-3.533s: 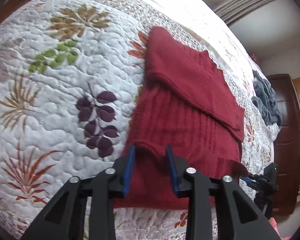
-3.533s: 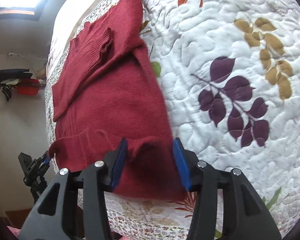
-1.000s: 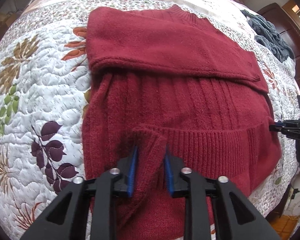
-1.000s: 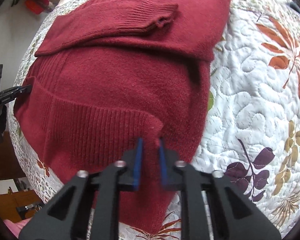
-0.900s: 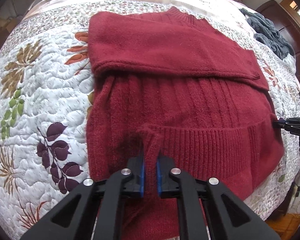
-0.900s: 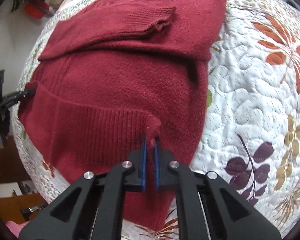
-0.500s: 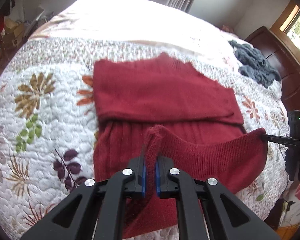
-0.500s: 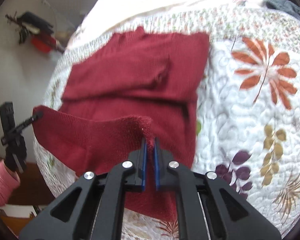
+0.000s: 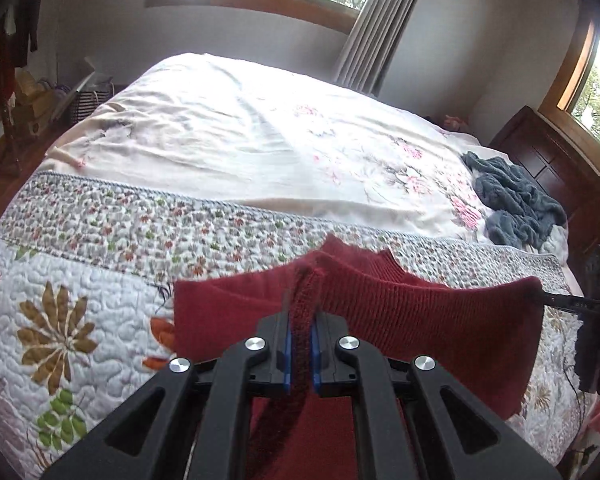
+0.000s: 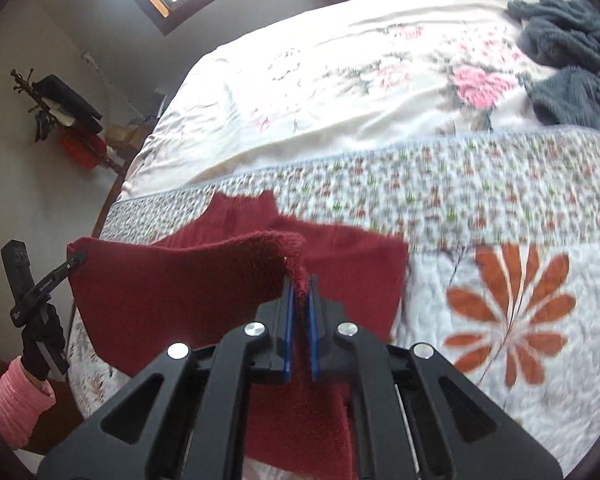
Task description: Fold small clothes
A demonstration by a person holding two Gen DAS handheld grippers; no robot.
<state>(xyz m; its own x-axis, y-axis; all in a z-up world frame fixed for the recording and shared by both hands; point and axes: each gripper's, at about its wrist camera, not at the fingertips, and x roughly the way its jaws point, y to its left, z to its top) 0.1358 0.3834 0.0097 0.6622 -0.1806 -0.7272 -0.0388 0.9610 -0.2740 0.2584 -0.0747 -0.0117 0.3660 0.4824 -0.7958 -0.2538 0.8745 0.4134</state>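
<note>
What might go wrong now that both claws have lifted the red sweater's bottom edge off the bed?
1. Each claw, the left claw and the right claw, pinches only a narrow bunch of the red sweater's hem; the loose knit could slip out mid-fold.
2. The hem hangs stretched between them, so uneven hands would probably leave it crooked near the collar.
3. Pulling could drag the sweater across the quilt and disturb the folded sleeves, which are hidden here.

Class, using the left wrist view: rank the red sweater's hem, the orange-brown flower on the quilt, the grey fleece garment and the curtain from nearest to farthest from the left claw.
1. Red sweater's hem: pinched in the left claw.
2. Orange-brown flower: on the quilt, to the left.
3. Grey fleece garment: far right of the bed.
4. Curtain: by the window, beyond the bed.
</note>
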